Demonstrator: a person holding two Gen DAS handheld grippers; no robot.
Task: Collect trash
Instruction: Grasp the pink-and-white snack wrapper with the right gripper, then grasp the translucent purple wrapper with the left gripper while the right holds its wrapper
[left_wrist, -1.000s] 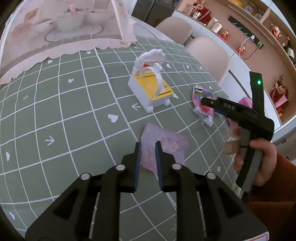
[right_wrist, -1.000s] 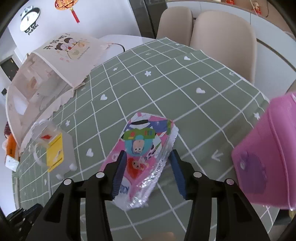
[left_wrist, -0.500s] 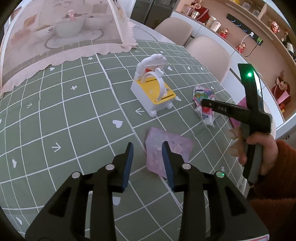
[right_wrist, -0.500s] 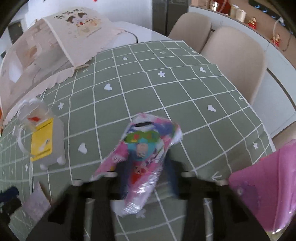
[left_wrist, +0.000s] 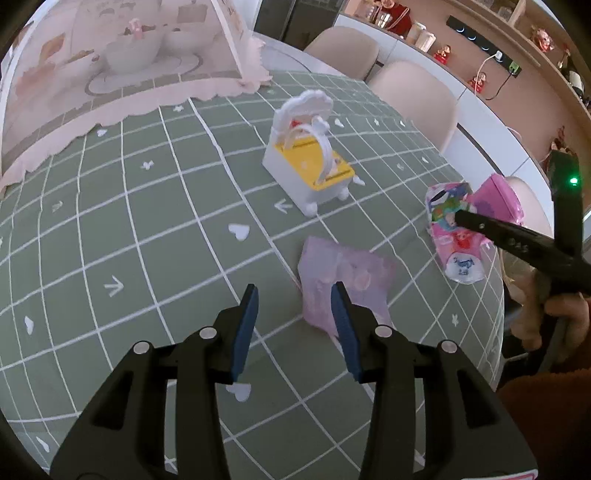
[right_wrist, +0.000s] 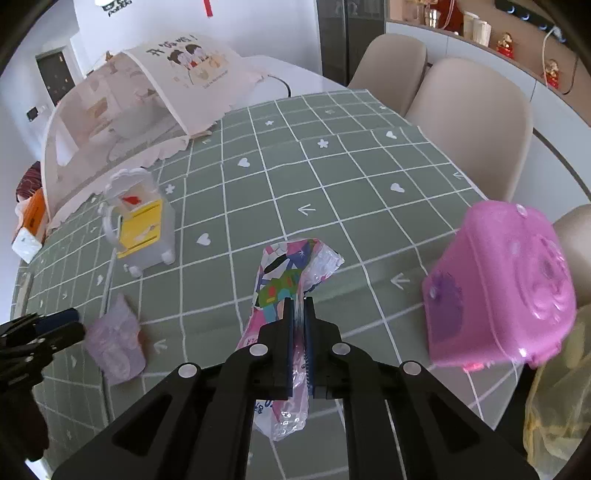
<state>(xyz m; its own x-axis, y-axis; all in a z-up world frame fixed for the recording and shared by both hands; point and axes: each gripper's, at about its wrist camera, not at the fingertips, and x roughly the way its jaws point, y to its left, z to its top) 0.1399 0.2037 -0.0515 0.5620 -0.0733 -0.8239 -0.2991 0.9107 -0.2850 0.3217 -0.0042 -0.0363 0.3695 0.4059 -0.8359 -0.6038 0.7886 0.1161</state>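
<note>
A colourful cartoon-print wrapper hangs crumpled in my right gripper, which is shut on it just above the green checked tablecloth. The left wrist view shows the same wrapper pinched in the right gripper. A pale purple wrapper lies flat on the cloth. My left gripper hovers over its near left edge with its jaws opening; the right fingertip overlaps the wrapper and the pads do not press it. The right wrist view has the purple wrapper beside the left gripper.
A small white bin with a yellow lid stands mid-table. A pink plastic case sits near the right edge, with a yellowish bag below it. A mesh food cover fills the far left. Beige chairs line the far side.
My right gripper has closed on the cartoon wrapper and raised it off the cloth, crumpling it. The left jaws have spread apart over the purple wrapper.
</note>
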